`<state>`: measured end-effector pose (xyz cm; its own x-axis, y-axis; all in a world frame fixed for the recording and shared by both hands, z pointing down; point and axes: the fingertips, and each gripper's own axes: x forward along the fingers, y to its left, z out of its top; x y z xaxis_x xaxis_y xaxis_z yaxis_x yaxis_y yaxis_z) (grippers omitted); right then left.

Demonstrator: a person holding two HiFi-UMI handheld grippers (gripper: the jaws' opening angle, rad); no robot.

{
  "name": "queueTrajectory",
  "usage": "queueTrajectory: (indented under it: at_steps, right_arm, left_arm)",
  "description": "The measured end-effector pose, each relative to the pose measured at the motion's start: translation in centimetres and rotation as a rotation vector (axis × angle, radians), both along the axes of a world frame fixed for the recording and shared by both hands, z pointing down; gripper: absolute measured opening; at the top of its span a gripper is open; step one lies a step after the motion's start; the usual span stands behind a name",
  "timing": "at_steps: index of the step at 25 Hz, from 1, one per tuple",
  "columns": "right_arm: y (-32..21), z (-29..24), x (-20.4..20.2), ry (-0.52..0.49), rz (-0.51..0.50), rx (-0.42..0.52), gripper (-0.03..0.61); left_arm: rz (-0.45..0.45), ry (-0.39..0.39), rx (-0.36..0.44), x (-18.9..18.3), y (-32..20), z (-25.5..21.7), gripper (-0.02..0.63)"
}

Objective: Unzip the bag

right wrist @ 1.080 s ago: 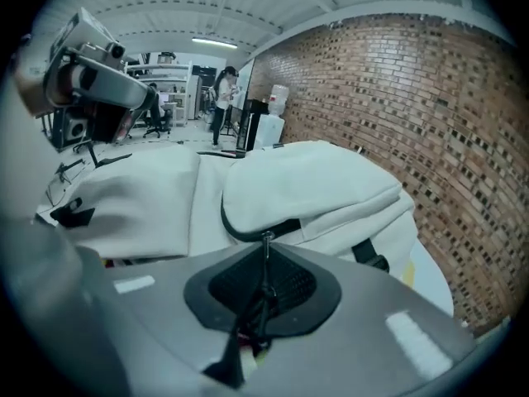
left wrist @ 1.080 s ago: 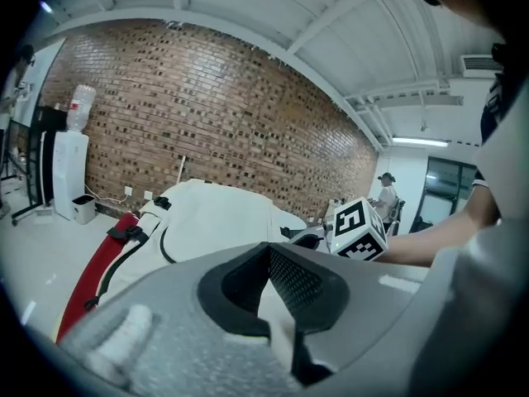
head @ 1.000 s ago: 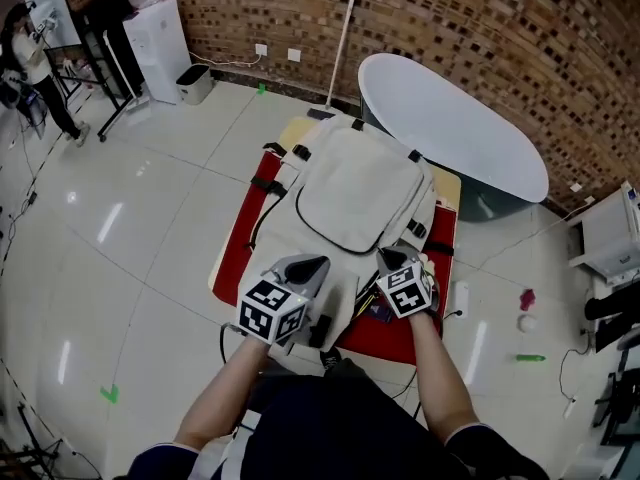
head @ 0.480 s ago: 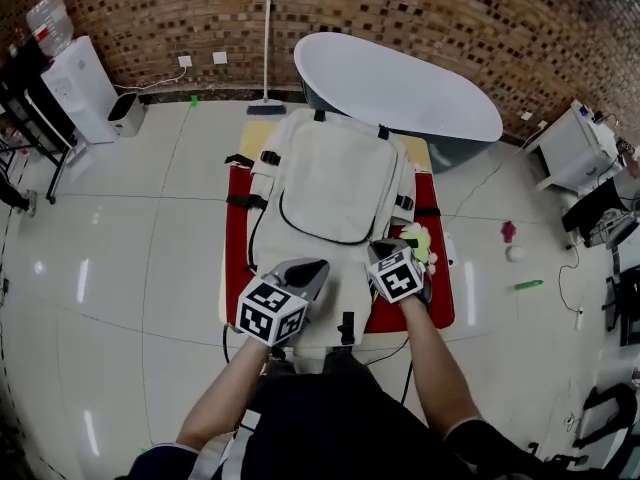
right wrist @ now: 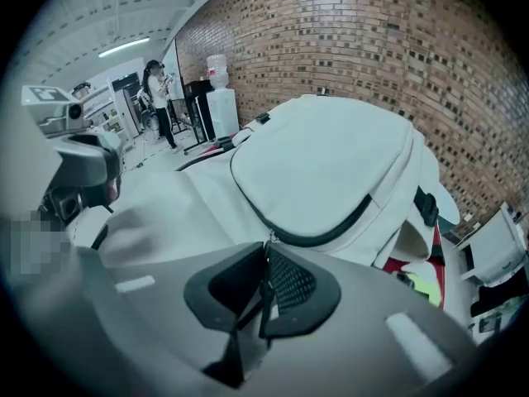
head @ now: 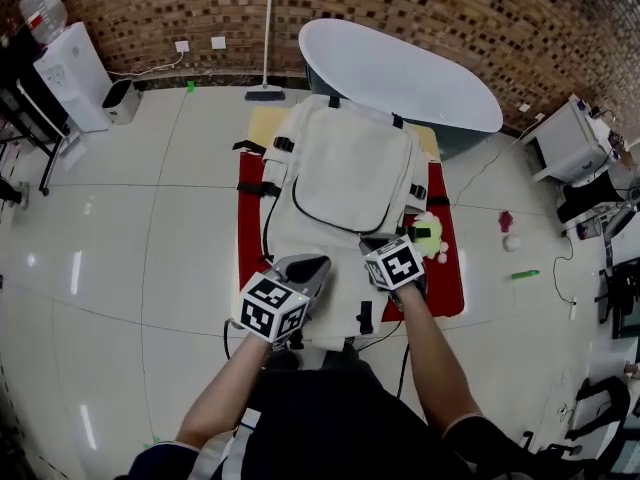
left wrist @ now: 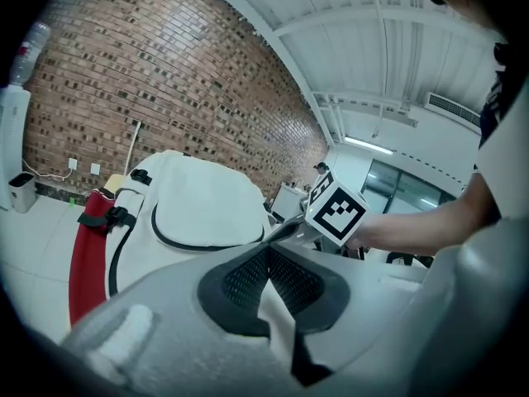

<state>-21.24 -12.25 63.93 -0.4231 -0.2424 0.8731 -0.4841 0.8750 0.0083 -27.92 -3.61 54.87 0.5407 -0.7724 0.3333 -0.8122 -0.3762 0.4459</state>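
A white backpack lies flat on a red mat, its front pocket outlined by a black zipper. My left gripper rests on the bag's near left part, its jaws closed with white bag fabric pinched between the pads. My right gripper sits at the pocket's near right corner. In the right gripper view its jaws are shut on a thin dark zipper pull, whose metal ring meets the zipper's curve. The backpack fills the left gripper view ahead.
A yellow-green item lies on the mat by the bag's right side. A large white oval tabletop stands behind the bag, with a broom against the brick wall. White units stand far left, and small items dot the floor right.
The head view swung, so the bag now sits more central. Both grippers stayed at the bag's near end; the right one edged closer to the pocket zipper's lower corner.
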Motion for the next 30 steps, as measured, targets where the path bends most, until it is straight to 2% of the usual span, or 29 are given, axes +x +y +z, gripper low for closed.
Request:
queueTrajectory:
  at_steps: [11, 22, 25, 30]
  right_arm:
    - [1.3, 0.3, -6.8, -0.069, 0.008, -0.028, 0.026]
    - [1.8, 0.8, -11.3, -0.17, -0.003, -0.057, 0.026]
    - [1.7, 0.6, -11.8, -0.158, 0.026, -0.048, 0.026]
    - [2.1, 1.0, -13.1, -0.135, 0.078, -0.054, 0.026]
  left_arm:
    - [-0.054, -0.013, -0.023, -4.2, 2.1, 0.6, 0.002]
    - [-0.114, -0.107, -0.096, -7.1, 1.0, 2.1, 0.002]
    - [-0.097, -0.127, -0.097, -8.7, 0.0, 2.2, 0.002]
    - [0.009, -0.122, -0.097, -11.1, -0.8, 3.2, 0.002]
